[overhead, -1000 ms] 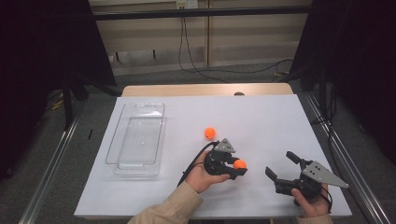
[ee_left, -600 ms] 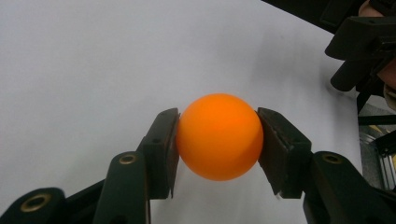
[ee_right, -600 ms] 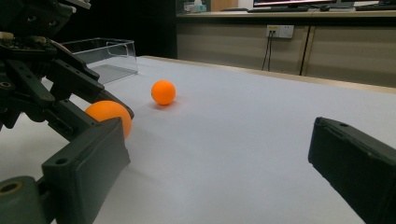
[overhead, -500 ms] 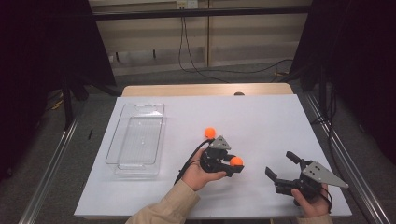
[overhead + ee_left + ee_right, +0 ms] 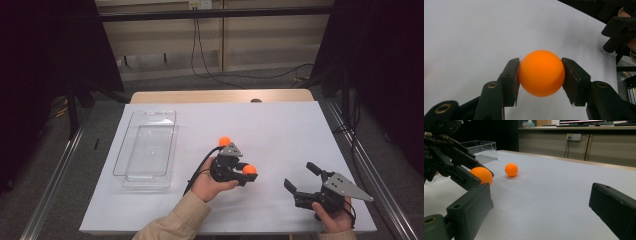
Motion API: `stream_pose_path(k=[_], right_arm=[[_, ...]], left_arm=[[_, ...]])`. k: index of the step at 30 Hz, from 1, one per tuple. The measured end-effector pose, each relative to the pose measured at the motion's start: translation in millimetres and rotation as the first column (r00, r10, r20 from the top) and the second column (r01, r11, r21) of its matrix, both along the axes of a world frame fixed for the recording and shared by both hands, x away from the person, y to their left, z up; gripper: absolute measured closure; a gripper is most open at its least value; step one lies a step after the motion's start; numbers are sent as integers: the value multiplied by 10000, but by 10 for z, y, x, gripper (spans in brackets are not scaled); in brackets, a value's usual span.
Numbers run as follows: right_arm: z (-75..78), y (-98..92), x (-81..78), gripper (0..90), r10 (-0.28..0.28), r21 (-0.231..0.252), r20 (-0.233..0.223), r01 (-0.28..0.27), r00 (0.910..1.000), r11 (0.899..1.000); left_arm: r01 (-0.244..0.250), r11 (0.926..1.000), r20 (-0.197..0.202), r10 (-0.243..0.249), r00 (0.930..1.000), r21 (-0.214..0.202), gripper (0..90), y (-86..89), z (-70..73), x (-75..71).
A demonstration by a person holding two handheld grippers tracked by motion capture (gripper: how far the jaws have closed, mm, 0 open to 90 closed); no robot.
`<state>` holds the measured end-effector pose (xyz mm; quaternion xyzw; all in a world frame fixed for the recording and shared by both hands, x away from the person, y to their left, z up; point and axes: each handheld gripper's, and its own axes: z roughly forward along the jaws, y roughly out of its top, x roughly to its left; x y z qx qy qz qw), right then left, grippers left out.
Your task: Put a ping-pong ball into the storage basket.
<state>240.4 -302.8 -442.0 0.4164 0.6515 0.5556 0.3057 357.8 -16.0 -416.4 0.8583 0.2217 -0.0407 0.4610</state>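
My left gripper (image 5: 248, 174) is shut on an orange ball (image 5: 250, 169) just above the white table top, near the front middle. Both pads press the ball's sides (image 5: 541, 73) in the left gripper view. A second orange ball (image 5: 225, 141) lies loose on the table just behind that hand. My right gripper (image 5: 300, 175) stands open at the front right, low over the table, nothing between its jaws. From the right gripper view, the held ball (image 5: 482, 175) and the loose ball (image 5: 511, 169) sit to the left of my open right gripper (image 5: 541, 202).
A clear plastic tray (image 5: 131, 150) lies on the left half of the white table cover (image 5: 280, 125). A wooden table edge (image 5: 215, 96) runs along the back. Metal rails flank both sides. Cables hang behind the table.
The left gripper has shifted slightly left and away from the front edge, with the ball still in it. The right gripper has stayed put.
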Motion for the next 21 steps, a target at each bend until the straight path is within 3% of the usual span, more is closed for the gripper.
stream_pose_path(k=[21], right_arm=[[0,1,1,39,10,-4,2,-10,10000,10000]], left_arm=[[-403,9991,-108,401,9991,-139,508,142,89,77]])
